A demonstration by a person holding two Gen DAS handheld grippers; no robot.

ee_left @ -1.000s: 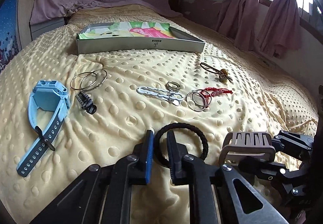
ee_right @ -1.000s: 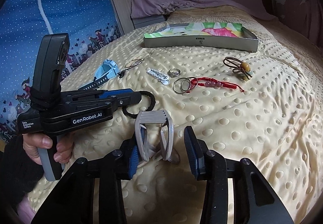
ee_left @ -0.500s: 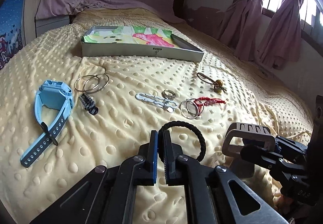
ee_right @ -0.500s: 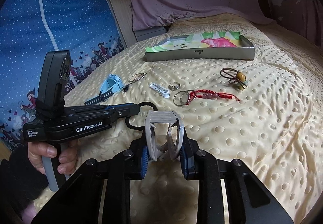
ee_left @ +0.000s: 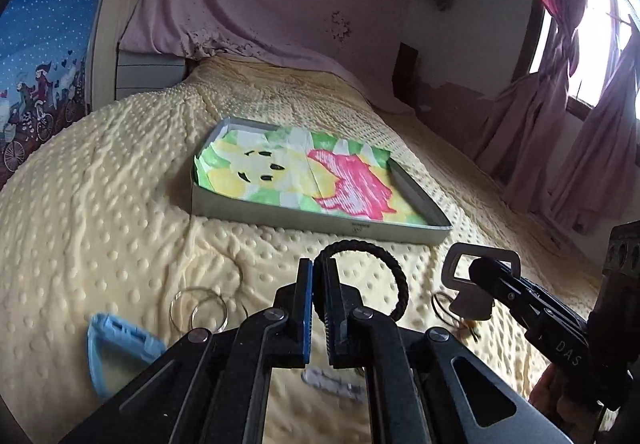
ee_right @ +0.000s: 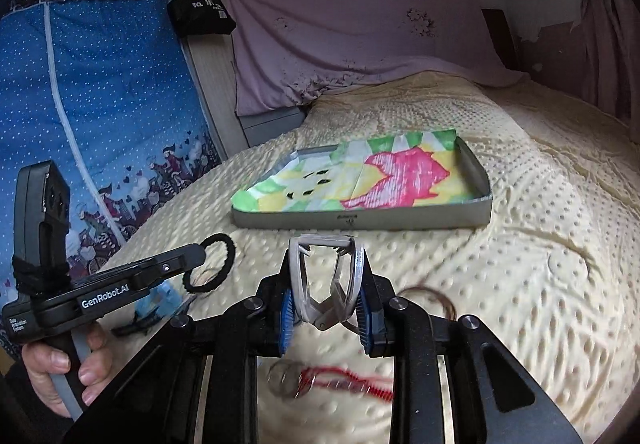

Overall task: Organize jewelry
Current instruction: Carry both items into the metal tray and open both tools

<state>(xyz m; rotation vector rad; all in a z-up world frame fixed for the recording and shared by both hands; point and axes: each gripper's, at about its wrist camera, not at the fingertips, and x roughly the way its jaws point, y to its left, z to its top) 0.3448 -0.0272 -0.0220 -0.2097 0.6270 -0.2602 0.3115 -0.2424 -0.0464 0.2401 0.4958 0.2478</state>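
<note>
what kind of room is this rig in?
Looks like a home bedroom. The work surface is a bed with a dotted yellow blanket, a curtained window stands at one side, and a paper-lined tray sits on the blanket.

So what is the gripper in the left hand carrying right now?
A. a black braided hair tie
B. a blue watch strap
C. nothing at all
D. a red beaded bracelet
A: the left gripper is shut on a black hair tie, whose loop sticks out beyond the fingers, while the blue watch strap lies on the bed.
</note>
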